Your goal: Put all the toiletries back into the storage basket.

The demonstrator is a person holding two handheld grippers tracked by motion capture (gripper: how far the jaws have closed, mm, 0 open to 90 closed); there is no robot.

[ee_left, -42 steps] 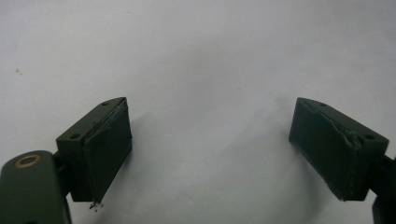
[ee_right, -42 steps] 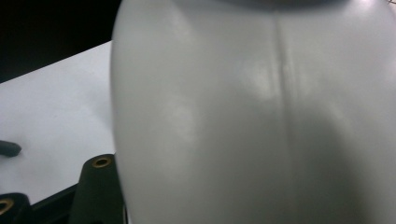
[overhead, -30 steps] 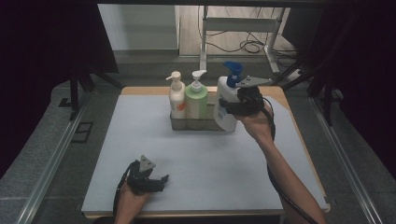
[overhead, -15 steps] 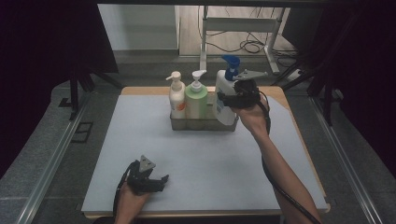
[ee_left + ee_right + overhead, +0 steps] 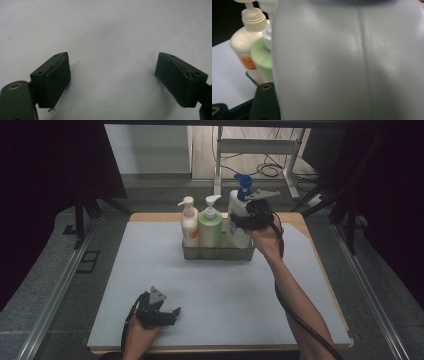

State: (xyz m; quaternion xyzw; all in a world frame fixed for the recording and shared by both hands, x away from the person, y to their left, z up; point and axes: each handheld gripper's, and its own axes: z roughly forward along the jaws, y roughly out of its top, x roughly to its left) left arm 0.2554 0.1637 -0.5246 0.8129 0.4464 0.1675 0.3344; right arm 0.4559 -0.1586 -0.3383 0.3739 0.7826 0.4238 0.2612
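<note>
A white spray bottle [image 5: 235, 222] with a blue trigger head is held upright by my right gripper [image 5: 239, 224], whose jaws are shut on its body from the right. The bottle stands at the right end of a metal tray [image 5: 217, 254], and the tray's front wall hides its base. A cream pump bottle [image 5: 189, 225] and a green pump bottle [image 5: 210, 227] stand in the same tray to its left. In the right gripper view the white bottle [image 5: 349, 62] is very close, with the cream bottle [image 5: 244, 50] and green bottle [image 5: 263, 60] behind it. My left gripper [image 5: 172, 314] lies open on the mat, its fingers [image 5: 53, 80] wide apart.
A pale grey mat [image 5: 140, 270] covers most of the wooden table [image 5: 300, 220]. Metal rails run along both sides of the table. A white stand and loose cables lie on the floor beyond the far edge.
My right gripper has carried the spray bottle away from the person and a little left, up to the tray's right end. The left gripper has stayed where it was.
</note>
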